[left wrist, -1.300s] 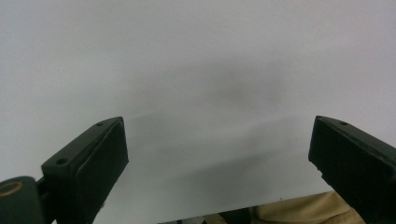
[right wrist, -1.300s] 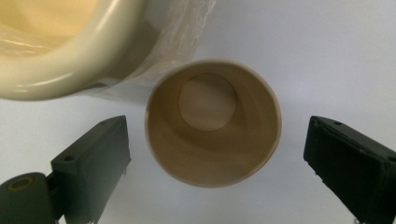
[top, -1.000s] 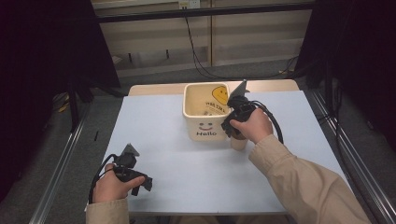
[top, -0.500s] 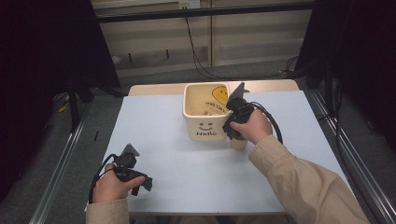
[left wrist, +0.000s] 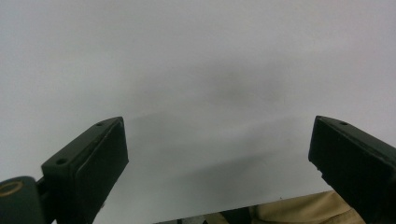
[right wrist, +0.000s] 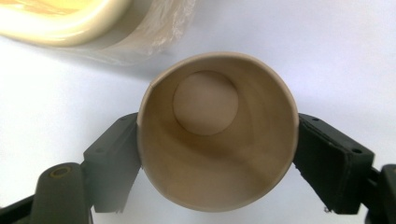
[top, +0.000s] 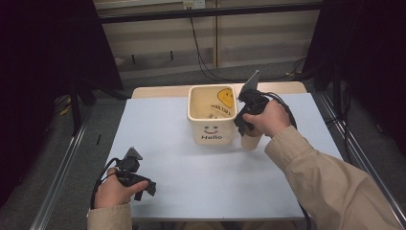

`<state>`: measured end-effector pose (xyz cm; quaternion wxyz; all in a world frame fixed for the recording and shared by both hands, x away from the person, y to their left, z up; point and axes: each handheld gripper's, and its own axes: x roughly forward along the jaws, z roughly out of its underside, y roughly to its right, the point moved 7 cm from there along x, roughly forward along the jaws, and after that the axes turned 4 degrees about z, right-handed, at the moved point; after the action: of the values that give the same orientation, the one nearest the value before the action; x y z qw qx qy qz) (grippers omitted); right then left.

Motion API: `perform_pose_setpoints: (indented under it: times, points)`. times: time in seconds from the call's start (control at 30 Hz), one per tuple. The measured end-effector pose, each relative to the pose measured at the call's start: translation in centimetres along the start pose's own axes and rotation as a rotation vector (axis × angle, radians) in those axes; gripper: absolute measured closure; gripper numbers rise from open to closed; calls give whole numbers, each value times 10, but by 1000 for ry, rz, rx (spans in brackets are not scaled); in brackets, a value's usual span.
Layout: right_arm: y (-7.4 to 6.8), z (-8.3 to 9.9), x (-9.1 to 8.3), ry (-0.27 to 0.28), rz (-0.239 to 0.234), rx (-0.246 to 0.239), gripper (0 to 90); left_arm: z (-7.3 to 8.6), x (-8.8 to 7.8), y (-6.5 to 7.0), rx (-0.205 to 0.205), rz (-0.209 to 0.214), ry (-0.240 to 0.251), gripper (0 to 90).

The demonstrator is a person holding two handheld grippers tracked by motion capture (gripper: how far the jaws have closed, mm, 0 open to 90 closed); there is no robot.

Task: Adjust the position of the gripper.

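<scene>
At the near left of the pale blue-white desk [top: 191, 177], the left gripper [top: 143, 184] lies low in the person's left hand [top: 112, 191]. The left gripper view shows its two black jaws spread wide apart with only bare desk between them, so they hold nothing.

Farther back, near the middle, stands a cream square plastic tub [top: 212, 115] with a yellow smiley inside one wall and a printed face and the word "Hello" on its front. Some small items lie in its bottom, too small to tell apart.

Just beside the tub's right front corner is a tan paper cup [top: 251, 141], upright with its mouth up. The right gripper [top: 244, 125], held in the person's right hand [top: 268, 117], comes at it from above. In the right gripper view the jaws have just been closing, and their pads now press on opposite sides of the cup [right wrist: 217, 135] below its rim, the rim slightly dented on one side. A crinkled clear plastic film [right wrist: 154, 28] lies between cup and tub.
</scene>
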<state>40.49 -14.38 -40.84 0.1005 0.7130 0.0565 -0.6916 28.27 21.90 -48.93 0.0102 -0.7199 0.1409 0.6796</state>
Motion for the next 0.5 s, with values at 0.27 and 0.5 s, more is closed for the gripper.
perform_pose_setpoints:
  times: [0.27, 0.5]
  points:
    - [4, -3, -30, 0, 8, -7, 201, 0, -1, 0, -3, 2, 4, 46]
    - [6, -11, -69, 7, 9, -15, 201, 0, -1, 0, -2, 4, 4, 46]
